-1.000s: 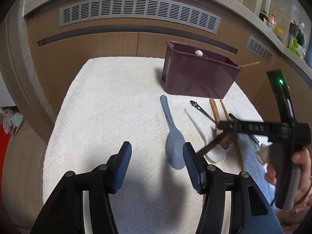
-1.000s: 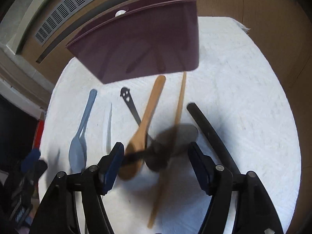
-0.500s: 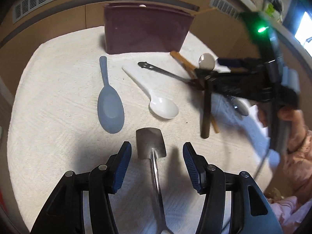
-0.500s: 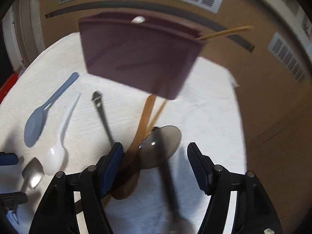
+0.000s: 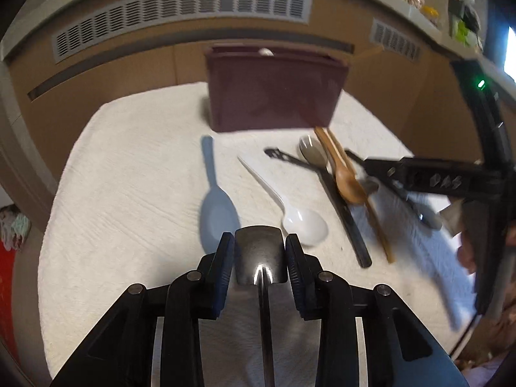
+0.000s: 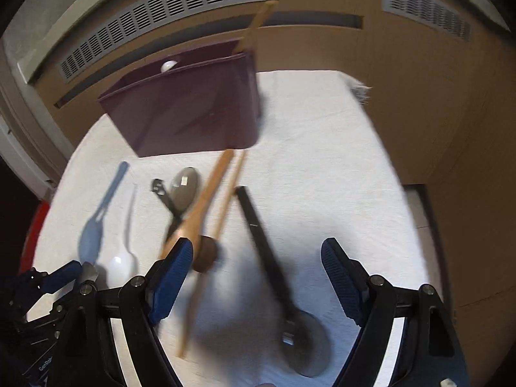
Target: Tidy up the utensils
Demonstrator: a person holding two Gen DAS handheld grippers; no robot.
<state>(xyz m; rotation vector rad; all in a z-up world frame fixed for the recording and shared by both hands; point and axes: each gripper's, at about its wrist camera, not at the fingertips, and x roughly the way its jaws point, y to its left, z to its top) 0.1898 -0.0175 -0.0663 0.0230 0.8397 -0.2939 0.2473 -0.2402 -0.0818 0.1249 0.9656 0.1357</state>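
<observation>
My left gripper (image 5: 259, 253) is shut on a square-headed metal spoon (image 5: 260, 254), its handle running back between the fingers. Ahead lie a blue spoon (image 5: 216, 208), a white spoon (image 5: 298, 217), a black bottle opener (image 5: 283, 156), a grey spoon (image 5: 312, 152), a wooden spoon (image 5: 346, 180) and a black-handled utensil (image 5: 350, 222). A maroon bin (image 5: 274, 92) stands at the back. My right gripper (image 6: 258, 272) is open above a black-handled tool with a round metal head (image 6: 306, 345). The wooden spoon (image 6: 206, 203) and a wooden stick (image 6: 225, 200) lie left of it.
A white textured cloth (image 5: 129, 174) covers the table. The bin (image 6: 190, 109) holds a wooden stick (image 6: 258, 22) and a white-tipped utensil (image 6: 169, 64). Wooden cabinets with vents (image 5: 180, 13) run behind. The right gripper's body (image 5: 451, 180) is at the right of the left wrist view.
My left gripper has closed on the metal spoon that lay between its open fingers. My right gripper has shifted; the grey spoon now lies on the cloth near the bin.
</observation>
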